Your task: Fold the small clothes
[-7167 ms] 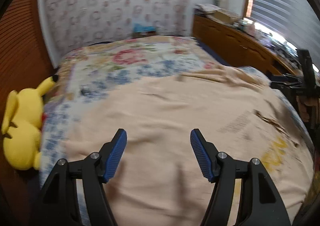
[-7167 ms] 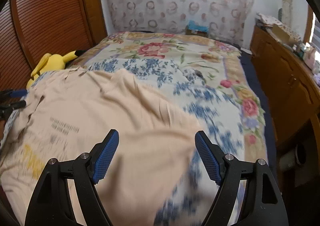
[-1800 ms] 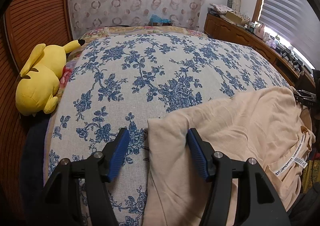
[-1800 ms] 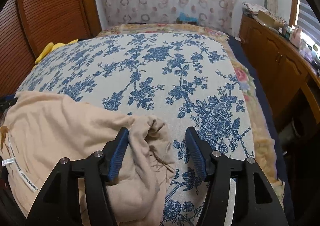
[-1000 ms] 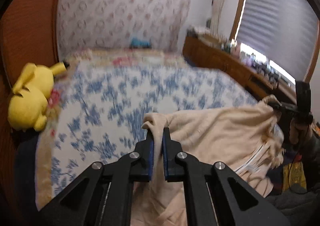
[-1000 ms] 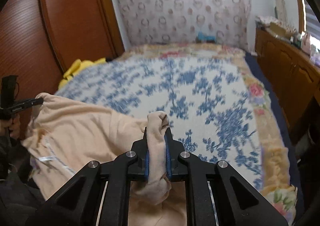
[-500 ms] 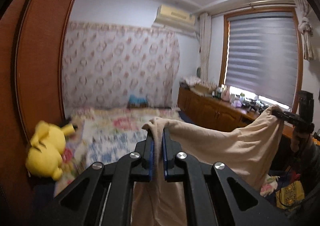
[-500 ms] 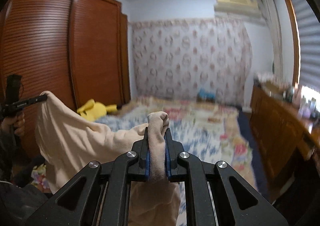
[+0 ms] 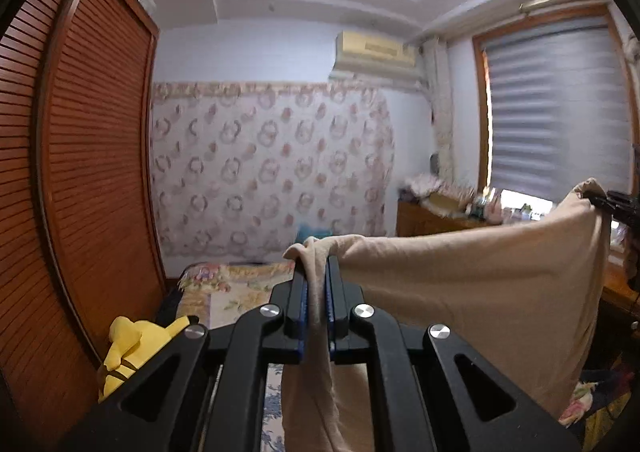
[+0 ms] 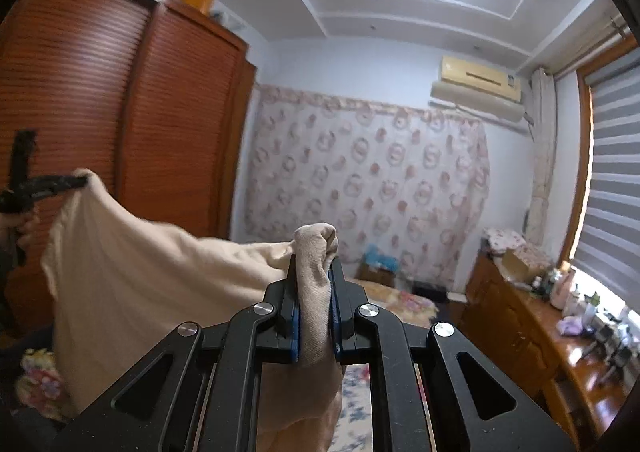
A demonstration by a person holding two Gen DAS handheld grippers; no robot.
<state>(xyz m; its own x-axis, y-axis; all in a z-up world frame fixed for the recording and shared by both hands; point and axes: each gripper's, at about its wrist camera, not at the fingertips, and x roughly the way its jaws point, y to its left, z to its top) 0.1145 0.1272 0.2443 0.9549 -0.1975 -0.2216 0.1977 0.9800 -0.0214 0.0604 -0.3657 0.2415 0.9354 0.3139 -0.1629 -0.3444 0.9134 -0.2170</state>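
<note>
Beige knit cotton garment (image 9: 480, 284) held up in the air above the floral-quilted bed (image 9: 232, 292), top edge stretched roughly level, rest hanging down. Left hand-held gripper (image 9: 316, 292) clamped on 1 bunched corner; right hand-held gripper (image 10: 314, 292) clamped on the other. Yellow plush toy (image 9: 128, 352) beside the bed.

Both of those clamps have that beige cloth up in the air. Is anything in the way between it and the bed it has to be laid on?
Nothing visible. The beige garment hangs stretched between the left gripper and the right gripper, both shut on it. The bed beyond looks bare; the yellow plush toy sits at its left edge, aside.
</note>
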